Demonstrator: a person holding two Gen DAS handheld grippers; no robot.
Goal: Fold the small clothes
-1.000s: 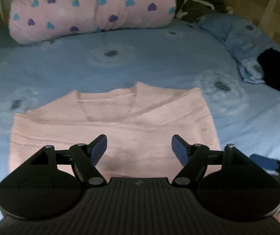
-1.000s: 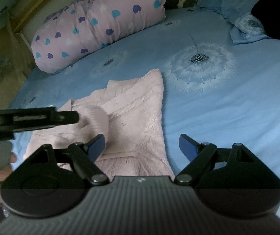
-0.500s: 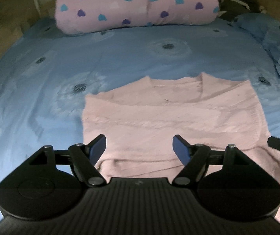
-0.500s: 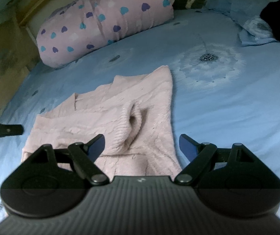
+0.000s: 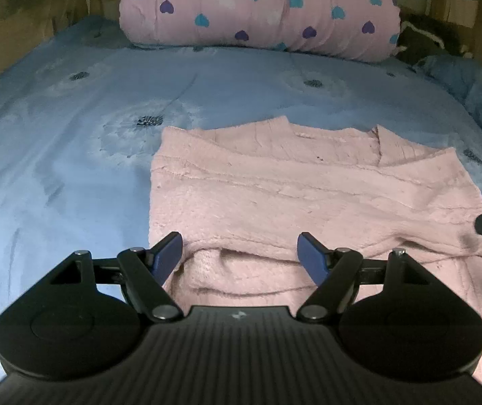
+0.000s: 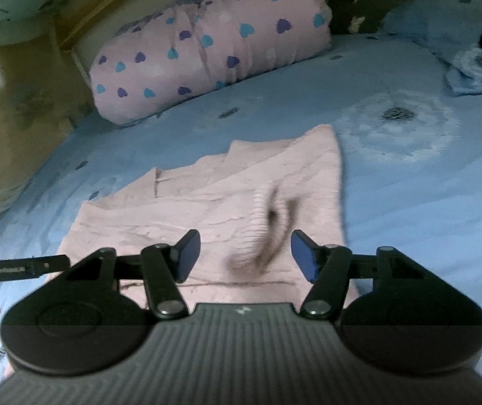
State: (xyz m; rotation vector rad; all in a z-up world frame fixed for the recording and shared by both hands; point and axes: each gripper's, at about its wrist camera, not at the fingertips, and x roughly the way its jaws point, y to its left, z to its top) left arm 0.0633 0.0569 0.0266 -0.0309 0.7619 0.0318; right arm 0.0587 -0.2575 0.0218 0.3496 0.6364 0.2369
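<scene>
Both grippers over a pink sweater on the bed.

Nearest us, left gripper (image 5: 239,253) jaws wide apart, nothing pinched, over the sweater's (image 5: 308,195) near-left folded hem. Right gripper (image 6: 245,251) jaws closing, sleeve cuff (image 6: 257,233) between the pads, not yet pressed. Sweater lies flat mid-bed on the blue sheet (image 5: 55,155), neckline away from us. Beyond it, a pink heart-print roll (image 5: 261,10) at the headboard.

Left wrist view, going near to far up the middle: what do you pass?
Left tool, open → pink sweater → bare blue dandelion sheet → heart-print pink bolster.
</scene>
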